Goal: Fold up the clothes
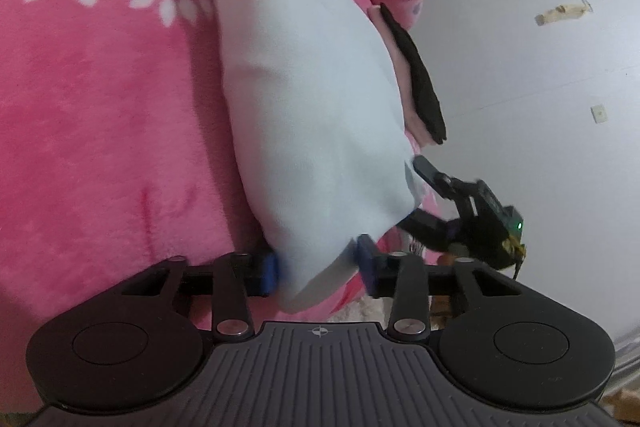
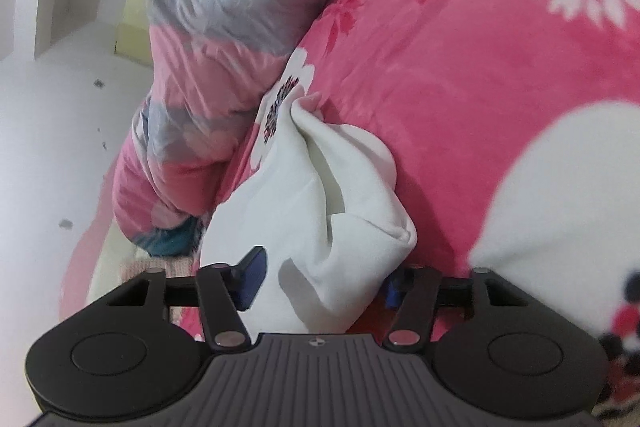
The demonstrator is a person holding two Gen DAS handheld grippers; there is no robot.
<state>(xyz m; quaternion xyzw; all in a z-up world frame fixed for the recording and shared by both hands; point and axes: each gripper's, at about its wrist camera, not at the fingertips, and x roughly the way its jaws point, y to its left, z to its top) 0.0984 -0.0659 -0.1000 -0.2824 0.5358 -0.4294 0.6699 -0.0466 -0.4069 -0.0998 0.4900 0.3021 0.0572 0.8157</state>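
The white garment (image 1: 312, 115) is clamped by left tongs (image 1: 318, 269) and right tongs (image 2: 320, 283) — edges are best kept level and taut over the bed (image 1: 100, 107).

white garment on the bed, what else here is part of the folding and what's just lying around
Part of the job:
white garment
left hand-held gripper
right hand-held gripper

Just lying about:
pink blanket
crumpled quilt
dark folded item

soft matt white garment (image 1: 312, 115) on fluffy pink plush blanket (image 1: 100, 131).
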